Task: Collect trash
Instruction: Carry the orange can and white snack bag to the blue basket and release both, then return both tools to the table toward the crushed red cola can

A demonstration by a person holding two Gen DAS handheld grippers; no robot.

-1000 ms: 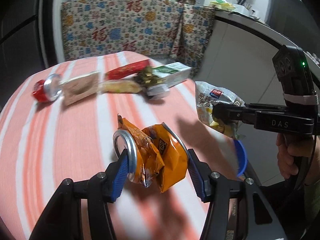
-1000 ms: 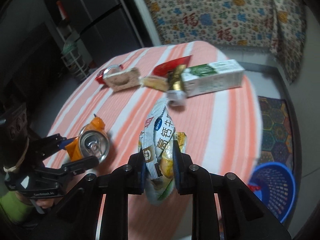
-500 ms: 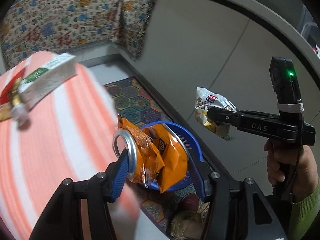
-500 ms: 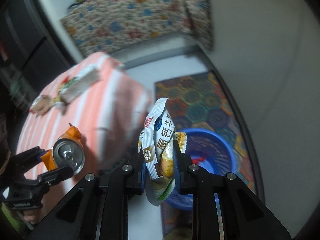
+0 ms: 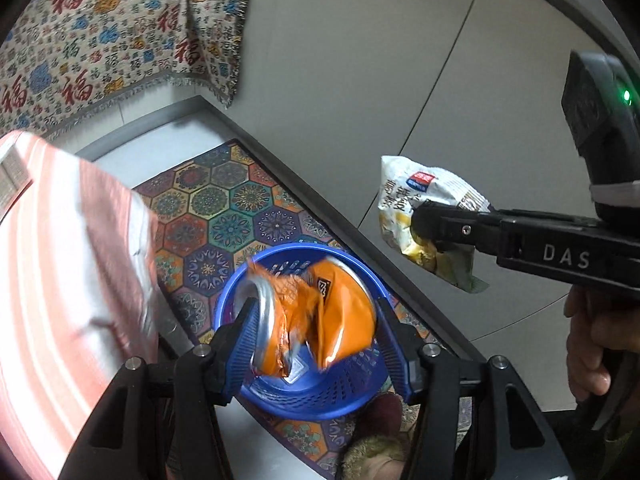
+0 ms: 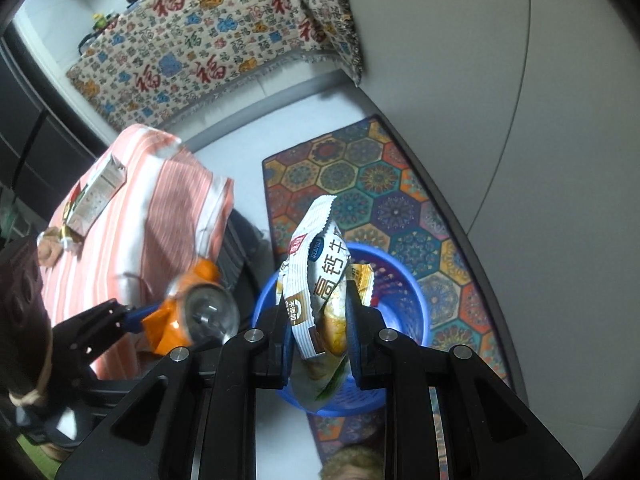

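- Can, crushed and orange, sits clamped between the blue pads of your left gripper; its long axis runs crosswise from pad to pad, silver top against the left pad, and it hangs over the blue basket.
- Wrapper, a white snack bag, is pinched in your right gripper, whose fingers are nearly together on it; its long axis runs away from the gripper, serrated end uppermost in the right wrist view, lower end drooping past the pads toward the basket rim.
- Basket stands on the patterned rug, beside the grey wall and near the tabletop edge.
- Tabletop, draped in an orange-and-white striped cloth, carries a white carton and more small wrappers beyond it, too small to tell apart.
- Your hand grips the right gripper's handle, seen from the left wrist.
- Floral cloth hangs over furniture behind the tabletop.
- Between either gripper and the basket, the frames show only open air.
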